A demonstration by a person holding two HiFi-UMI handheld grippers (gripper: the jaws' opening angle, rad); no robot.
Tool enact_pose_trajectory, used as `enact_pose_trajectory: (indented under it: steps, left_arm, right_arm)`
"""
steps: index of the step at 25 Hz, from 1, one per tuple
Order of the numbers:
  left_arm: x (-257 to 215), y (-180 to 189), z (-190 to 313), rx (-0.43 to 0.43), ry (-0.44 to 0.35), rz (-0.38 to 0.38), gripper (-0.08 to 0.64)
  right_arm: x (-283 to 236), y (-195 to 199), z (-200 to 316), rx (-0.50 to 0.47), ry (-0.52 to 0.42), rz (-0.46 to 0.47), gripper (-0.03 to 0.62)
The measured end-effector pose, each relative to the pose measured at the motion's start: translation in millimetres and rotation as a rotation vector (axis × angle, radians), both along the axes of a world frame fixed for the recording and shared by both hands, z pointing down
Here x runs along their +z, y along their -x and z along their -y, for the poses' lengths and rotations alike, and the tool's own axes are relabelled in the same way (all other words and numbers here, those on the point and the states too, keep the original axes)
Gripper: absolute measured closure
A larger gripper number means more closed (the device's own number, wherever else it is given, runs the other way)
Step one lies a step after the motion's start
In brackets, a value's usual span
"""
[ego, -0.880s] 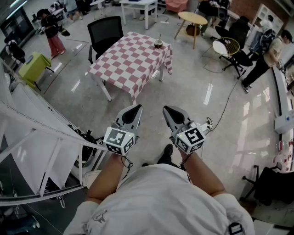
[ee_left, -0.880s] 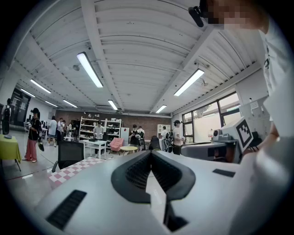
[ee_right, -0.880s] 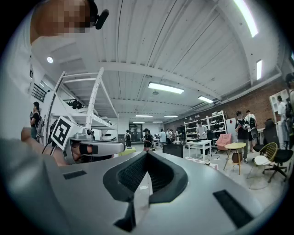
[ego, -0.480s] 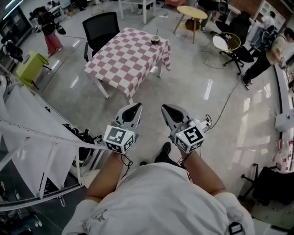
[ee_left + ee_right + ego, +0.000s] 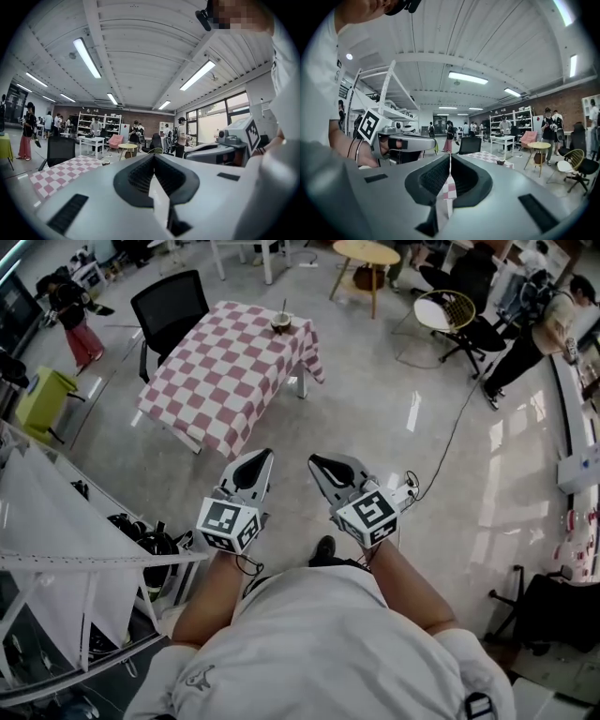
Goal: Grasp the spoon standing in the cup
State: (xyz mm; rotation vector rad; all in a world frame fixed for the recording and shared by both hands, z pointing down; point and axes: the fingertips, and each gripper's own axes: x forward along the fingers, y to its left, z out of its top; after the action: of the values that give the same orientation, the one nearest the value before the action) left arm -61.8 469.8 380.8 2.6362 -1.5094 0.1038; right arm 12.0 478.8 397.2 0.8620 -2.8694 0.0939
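Standing far from table [image 5: 216,381] | cup [image 5: 280,325], spoon [image 5: 284,307] at its far corner | your left gripper [image 5: 263,455], right gripper [image 5: 315,461] closed, empty, only carried.

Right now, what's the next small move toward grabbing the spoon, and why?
Probably step forward toward the table. The cup with the spoon sits near its far edge, well beyond the left gripper and right gripper, both shut and empty close to the body.
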Motion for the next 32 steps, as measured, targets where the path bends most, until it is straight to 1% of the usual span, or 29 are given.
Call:
enact_pose_trajectory:
  steps: [2,6,9,12,15,19,22,28,32]
  left_arm:
    - [0,-14,9,0.014,0.001,-0.007,0.546]
    - [-16,-45,54,0.024,-0.009,-0.038,0.546]
    - [-23,-55,69,0.023,-0.022,-0.058,0.546]
    - [-19,-59,85,0.018,-0.02,-0.052,0.546]
    - [-15,-64,100,0.023,-0.008,-0.053,0.546]
    - [-17,-76,118,0.048,-0.008,-0.06,0.546]
    - [-16,-82,130,0.068,-0.005,-0.057,0.546]
    - [-14,-70,160,0.087,0.008,-0.067,0.546]
    - [-13,-54,184,0.09,-0.001,-0.079,0.546]
  right_arm:
    - [1,-14,8,0.007,0.008,0.005,0.558]
    - [-2,-49,51,-0.001,0.035,0.0,0.558]
    - [-2,-66,66,0.012,0.04,0.019,0.558]
    - [0,-77,82,0.024,0.049,0.042,0.558]
    - [1,-81,95,0.025,0.072,0.066,0.56]
    - [-4,-85,106,0.022,0.069,0.077,0.56]
    - [-4,-87,117,0.01,0.097,0.106,0.56]
    - [-4,-81,152,0.036,0.106,0.128,0.56]
    - [-6,-62,178,0.021,0.106,0.123,0.56]
